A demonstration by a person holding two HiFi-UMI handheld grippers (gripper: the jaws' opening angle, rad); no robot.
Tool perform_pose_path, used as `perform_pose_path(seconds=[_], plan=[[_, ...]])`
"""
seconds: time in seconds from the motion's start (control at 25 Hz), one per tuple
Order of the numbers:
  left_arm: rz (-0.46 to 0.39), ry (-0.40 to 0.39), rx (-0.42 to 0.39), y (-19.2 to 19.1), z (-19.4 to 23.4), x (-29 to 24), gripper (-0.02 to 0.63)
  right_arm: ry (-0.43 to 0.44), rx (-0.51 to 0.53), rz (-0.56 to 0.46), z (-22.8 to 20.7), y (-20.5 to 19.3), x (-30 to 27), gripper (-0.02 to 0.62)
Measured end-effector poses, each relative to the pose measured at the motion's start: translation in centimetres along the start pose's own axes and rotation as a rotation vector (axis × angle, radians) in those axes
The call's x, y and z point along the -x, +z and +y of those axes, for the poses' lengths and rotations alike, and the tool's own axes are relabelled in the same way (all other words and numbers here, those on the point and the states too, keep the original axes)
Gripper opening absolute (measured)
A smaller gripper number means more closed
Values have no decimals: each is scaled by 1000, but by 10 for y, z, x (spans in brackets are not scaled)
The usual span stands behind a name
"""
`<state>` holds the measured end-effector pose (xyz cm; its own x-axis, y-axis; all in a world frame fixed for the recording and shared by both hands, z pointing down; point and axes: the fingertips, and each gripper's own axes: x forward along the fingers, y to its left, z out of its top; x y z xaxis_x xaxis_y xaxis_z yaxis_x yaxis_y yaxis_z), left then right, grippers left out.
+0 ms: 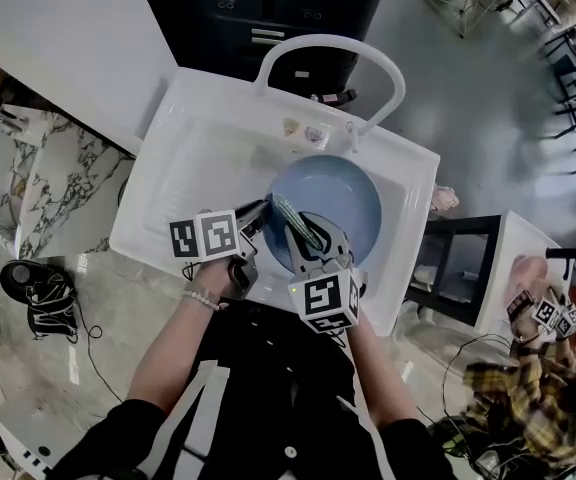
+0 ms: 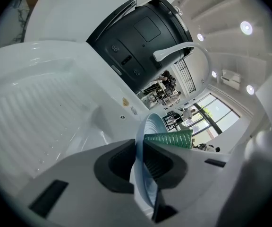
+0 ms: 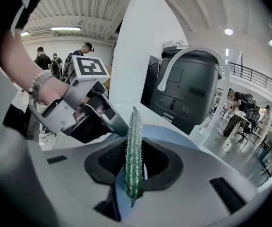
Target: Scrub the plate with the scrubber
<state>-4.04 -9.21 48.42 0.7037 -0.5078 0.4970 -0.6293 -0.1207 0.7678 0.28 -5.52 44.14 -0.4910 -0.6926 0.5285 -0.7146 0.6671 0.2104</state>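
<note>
There is one pale blue round plate (image 1: 343, 200), one flat green glittery scrubber (image 1: 301, 226), one white moulded sink (image 1: 193, 163) with a ribbed draining side, and one white arched tap (image 1: 393, 73) at the sink's far edge. There are two grippers, each carrying one cube with square markers. Both of the person's bare forearms reach forward from the body, side by side, and both grippers slant forward and down into the basin. The left wrist wears one beaded bracelet (image 1: 202, 298). The left gripper (image 1: 261, 213) sits at the plate's near-left rim. Its jaws stand at a narrow gap, closed on that rim, which runs edge-on between the ribbed pads in the left gripper view. The plate stands inside the sink basin, in front of the tap, its face tilted towards the person. The right gripper (image 1: 313, 240) comes in just beside the left one, over the plate's near edge. Its jaws are drawn in tight on the scrubber, which stands on edge between the pads and sticks out beyond them. The scrubber lies over the plate's blue face, near the left rim.
</note>
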Motion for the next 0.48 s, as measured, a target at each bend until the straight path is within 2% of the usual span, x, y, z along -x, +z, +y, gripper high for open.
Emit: perform_pose_path(seconds=[0.24, 0.32, 0.48], plan=[[1, 5, 12, 2, 5, 2, 44, 72, 47, -25, 8, 6, 15, 95], [1, 5, 12, 3, 7, 3, 44, 46, 80, -36, -2, 9, 19, 95], [1, -2, 15, 4, 7, 4, 44, -83, 136, -25, -42, 5, 21, 95]])
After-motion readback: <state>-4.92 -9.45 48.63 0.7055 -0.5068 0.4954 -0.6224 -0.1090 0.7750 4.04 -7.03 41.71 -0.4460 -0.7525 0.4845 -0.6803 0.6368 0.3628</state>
